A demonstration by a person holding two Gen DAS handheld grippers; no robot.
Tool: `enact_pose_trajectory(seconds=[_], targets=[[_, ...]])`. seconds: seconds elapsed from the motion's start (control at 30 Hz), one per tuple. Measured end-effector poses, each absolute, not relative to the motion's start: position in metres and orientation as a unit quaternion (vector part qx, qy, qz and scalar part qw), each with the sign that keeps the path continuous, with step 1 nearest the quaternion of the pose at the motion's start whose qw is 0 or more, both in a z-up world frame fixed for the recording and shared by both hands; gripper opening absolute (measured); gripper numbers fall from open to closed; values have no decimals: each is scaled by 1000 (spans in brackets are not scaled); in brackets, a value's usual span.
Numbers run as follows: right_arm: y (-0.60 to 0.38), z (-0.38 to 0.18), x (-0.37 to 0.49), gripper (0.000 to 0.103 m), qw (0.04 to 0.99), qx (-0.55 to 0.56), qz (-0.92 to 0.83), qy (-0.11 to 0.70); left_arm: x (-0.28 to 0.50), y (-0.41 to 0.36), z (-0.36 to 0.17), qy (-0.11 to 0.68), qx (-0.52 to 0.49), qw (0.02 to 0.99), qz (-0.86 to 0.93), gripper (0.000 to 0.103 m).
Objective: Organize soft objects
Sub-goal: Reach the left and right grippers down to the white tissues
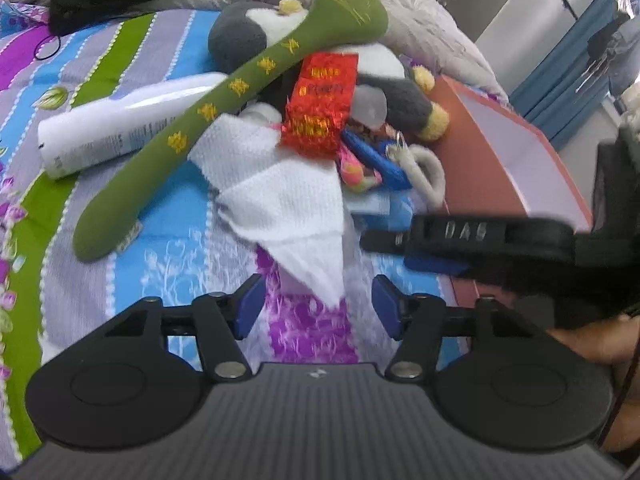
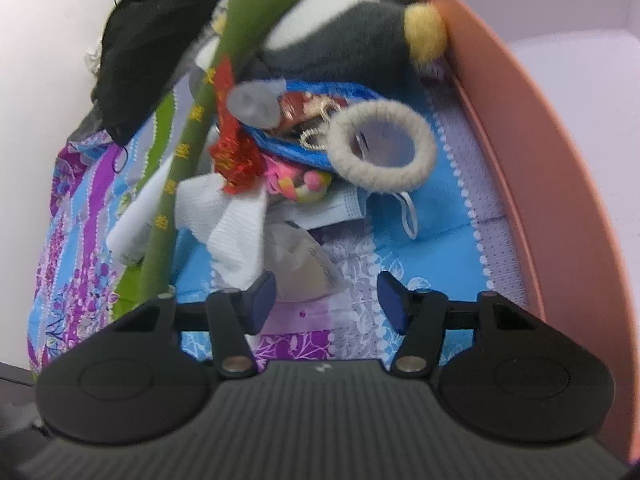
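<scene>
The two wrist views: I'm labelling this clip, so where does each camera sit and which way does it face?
Left wrist: sits behind the left gripper, looks down at a white cloth on the striped bedspread; its open fingers show, plus the right gripper.
Right wrist: sits behind the right gripper, looks down at the pile beside the pink box; its open fingers show.
Shared: green plush toy, white cloth.

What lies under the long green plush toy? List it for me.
Under the green plush toy lie a white tube, a white cloth and the grey and white stuffed animal. A red packet sits beside it. Anything deeper in the pile is covered.
</scene>
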State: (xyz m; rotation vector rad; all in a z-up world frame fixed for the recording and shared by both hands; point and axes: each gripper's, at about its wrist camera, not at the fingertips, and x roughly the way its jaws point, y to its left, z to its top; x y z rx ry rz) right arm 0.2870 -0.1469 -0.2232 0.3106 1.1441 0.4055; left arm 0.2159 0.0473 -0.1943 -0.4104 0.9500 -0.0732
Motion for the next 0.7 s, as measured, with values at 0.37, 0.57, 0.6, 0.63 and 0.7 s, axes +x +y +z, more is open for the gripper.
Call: enact_pose_trajectory(seconds=[0.37,0.57,0.6,0.63,0.7], targets=[[-140,-247,302,49,785,141,247,550,275,72,-212,458,-258,849,-53,64],[-131,-258,306,53,787,137,270,539,307,67,-232,490,-242,835,-64,65],[-129,-259,306,53,785,136,278,537,311,65,-233,496,-234,834,-61,65],[-127,-260,306,53,783,133,288,534,315,63,-234,500,-226,834,-62,65],[-122,-261,305,53,780,126,305,531,320,62,-236,504,-224,832,-59,65]])
